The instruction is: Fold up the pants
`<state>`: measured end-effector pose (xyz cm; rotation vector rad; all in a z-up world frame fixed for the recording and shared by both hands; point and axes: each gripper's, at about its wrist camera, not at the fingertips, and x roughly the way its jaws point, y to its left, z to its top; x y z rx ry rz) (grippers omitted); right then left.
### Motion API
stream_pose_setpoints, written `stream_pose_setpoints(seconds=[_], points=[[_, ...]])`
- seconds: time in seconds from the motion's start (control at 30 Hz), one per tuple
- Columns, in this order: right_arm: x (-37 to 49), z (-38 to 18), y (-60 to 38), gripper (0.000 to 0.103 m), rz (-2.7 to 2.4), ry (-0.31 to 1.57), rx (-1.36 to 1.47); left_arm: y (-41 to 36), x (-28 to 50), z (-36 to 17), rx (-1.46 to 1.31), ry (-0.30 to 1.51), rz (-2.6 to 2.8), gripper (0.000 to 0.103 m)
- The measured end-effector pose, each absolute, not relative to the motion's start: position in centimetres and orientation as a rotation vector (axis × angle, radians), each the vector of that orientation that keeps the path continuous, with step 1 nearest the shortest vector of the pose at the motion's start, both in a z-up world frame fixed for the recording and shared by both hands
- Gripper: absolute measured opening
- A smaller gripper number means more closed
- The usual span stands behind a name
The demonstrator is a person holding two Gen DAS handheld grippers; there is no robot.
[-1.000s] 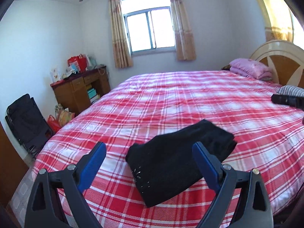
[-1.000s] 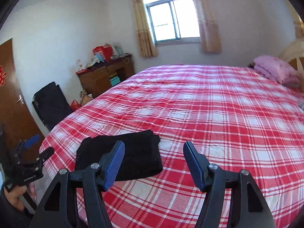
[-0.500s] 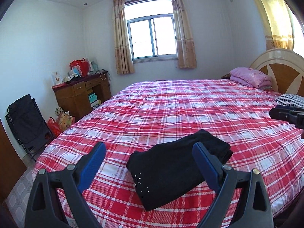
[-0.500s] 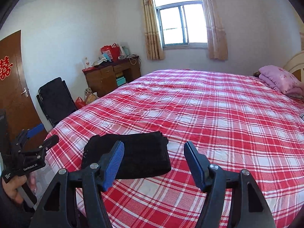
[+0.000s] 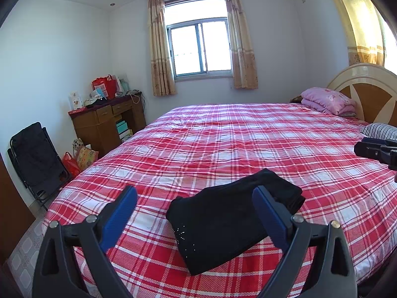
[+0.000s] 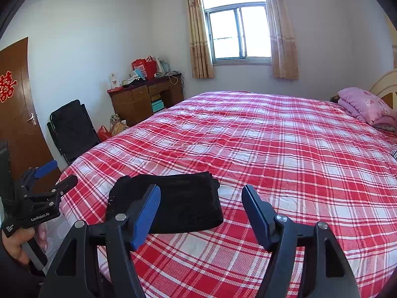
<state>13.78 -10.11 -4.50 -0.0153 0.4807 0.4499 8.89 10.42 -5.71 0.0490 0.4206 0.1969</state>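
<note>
Black pants [image 5: 230,221] lie folded into a compact bundle on the near edge of the bed [image 5: 248,144], on the red-and-white plaid cover, toward the near-left corner. Small sparkly dots show on the bundle's near-left part. In the right wrist view the pants [image 6: 173,203] sit left of centre, partly behind the left blue finger.

Left gripper [image 5: 194,207]: fingers spread wide, released, nothing between them, held above the bed with the pants seen through the gap. It also shows at the far left of the right wrist view [image 6: 53,173], in a hand [image 6: 15,243], off the bed's left edge.

Right gripper [image 6: 201,203]: fingers also spread, released, grasping nothing, over the near bed edge just right of the pants. Part of it pokes in at the right edge of the left wrist view [image 5: 377,149].

Background: folded pink quilt [image 5: 327,100] at the far right by the headboard [image 5: 367,87], striped pillow [image 5: 382,130] near it. Window [image 5: 201,49] with beige curtains on the far wall. Wooden desk [image 5: 106,121] against the left wall with a red bag [image 5: 104,87] and clutter on top. Black folded chair [image 5: 34,159] near-left of the desk, bags on the floor between them. Brown door [image 6: 17,114] with red paper-cut at far left in the right wrist view.
</note>
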Motion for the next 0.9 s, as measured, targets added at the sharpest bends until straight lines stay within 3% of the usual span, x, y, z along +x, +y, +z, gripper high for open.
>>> stream_pose_setpoints(seconds=[0.9], points=[[13.8, -4.57, -10.07, 0.07, 0.444, 0.481, -0.021, 10.35, 8.9, -5.97, 0.052, 0.43, 0.196, 0.097]])
